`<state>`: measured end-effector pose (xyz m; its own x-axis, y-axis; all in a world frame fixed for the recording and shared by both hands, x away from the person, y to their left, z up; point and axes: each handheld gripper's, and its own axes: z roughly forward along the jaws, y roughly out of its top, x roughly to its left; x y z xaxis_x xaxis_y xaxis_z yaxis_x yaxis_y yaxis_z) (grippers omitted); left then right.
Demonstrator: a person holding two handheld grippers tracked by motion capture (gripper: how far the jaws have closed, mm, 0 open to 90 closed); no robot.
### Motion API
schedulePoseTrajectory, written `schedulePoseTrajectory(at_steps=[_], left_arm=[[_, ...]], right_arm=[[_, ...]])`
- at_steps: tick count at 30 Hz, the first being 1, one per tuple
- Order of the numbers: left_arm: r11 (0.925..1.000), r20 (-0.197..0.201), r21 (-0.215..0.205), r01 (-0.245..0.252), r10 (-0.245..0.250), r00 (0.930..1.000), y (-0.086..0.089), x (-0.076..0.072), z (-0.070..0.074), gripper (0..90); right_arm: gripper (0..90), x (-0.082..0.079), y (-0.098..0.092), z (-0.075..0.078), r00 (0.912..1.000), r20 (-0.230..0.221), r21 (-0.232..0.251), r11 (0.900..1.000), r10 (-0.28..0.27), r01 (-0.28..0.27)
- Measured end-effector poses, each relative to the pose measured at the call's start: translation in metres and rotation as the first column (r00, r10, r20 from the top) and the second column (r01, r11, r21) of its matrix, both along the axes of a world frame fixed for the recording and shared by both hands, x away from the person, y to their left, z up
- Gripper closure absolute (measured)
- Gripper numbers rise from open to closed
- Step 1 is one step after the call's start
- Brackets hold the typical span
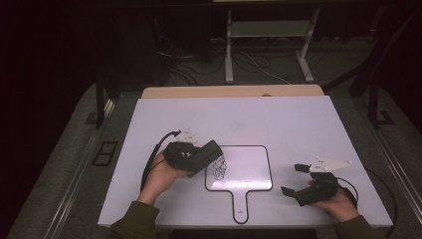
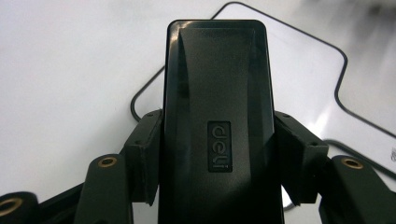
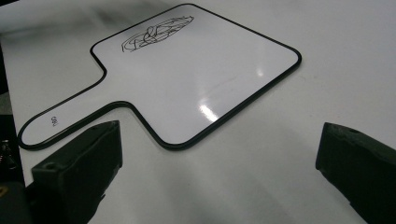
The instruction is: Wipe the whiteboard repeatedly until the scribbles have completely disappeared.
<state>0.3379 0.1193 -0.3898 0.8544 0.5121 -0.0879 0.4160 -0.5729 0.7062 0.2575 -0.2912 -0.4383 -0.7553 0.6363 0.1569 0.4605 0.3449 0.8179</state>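
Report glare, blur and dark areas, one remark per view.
High view: room beyond the white table very dark. Left gripper view: far background smeared; black plastic eraser block sharp. Right gripper view: bright glare spot on the white paddle-shaped whiteboard; scribble legible.

Seen from above: white table (image 1: 298,124) bearing a paddle-shaped whiteboard (image 1: 249,169), black-edged, handle pointing toward the near edge. Black scribble (image 1: 219,168) marking the board's left part. Left gripper (image 1: 211,158) clamped on a black eraser (image 1: 205,155), held at the board's left edge, right by the scribble. Right gripper (image 1: 292,179) resting in hand at the table's right, jaws apart, well clear of the board.
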Motion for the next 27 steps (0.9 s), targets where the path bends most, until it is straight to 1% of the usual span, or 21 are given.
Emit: schedulePoseTrajectory(at_steps=[1,3,9,12,14,17,19,21,24,26,27], left_arm=[[1.0,0.002,0.0,0.006,-0.006,1.0,-0.001,0.002,0.0,38.7],[1.0,-0.002,-0.004,0.006,-0.006,1.0,-0.004,0.005,0.0,38.7],[0.9999,0.006,-0.006,0.009,-0.009,0.9999,-0.011,0.015,0.002,38.7],[0.9999,0.007,-0.013,0.009,-0.009,0.9999,-0.015,0.019,0.003,38.7],[0.9999,0.004,0.0,0.013,-0.013,0.9999,-0.018,0.022,0.002,38.7],[0.9999,-0.001,0.005,0.012,-0.012,0.9999,-0.023,0.026,0.0,38.7],[0.9999,-0.001,0.01,0.012,-0.012,0.9999,-0.027,0.029,-0.001,38.7],[0.9997,0.006,0.02,0.016,-0.016,0.9999,-0.031,0.033,-0.002,38.7],[0.9996,-0.002,0.025,0.011,-0.011,0.9999,-0.037,0.038,-0.004,38.8],[0.9988,-0.001,0.047,0.016,-0.016,0.9999,-0.04,0.041,-0.006,38.8],[0.9984,-0.003,0.055,0.011,-0.011,0.9999,-0.042,0.042,-0.007,38.8]], right_arm=[[0.0,0.0,0.0,0.0,1.0,0.0,0.0,1.0,0.0,0.0],[0.0,0.0,0.0,0.0,1.0,0.0,0.001,1.0,-0.003,0.003],[0.0,0.003,0.0,-0.001,0.9999,-0.008,0.002,1.0,-0.008,0.008],[0.0,0.004,0.0,-0.002,0.9999,-0.009,0.001,1.0,-0.006,0.006],[0.0,0.005,0.001,-0.002,0.9999,-0.012,0.002,1.0,-0.007,0.007],[0.0,0.004,0.001,-0.002,0.9999,-0.011,-0.001,1.0,-0.003,0.003],[0.0,0.003,0.001,-0.002,1.0,-0.004,0.001,1.0,0.0,0.0],[0.0,0.002,0.0,-0.001,1.0,-0.007,0.007,1.0,-0.003,0.003],[0.0,0.002,0.0,-0.001,1.0,-0.006,0.007,1.0,0.0,0.0],[0.0,0.003,0.0,-0.002,1.0,-0.006,0.006,1.0,0.002,-0.002],[0.0,0.003,0.0,-0.002,1.0,-0.006,0.006,1.0,0.003,-0.003]])
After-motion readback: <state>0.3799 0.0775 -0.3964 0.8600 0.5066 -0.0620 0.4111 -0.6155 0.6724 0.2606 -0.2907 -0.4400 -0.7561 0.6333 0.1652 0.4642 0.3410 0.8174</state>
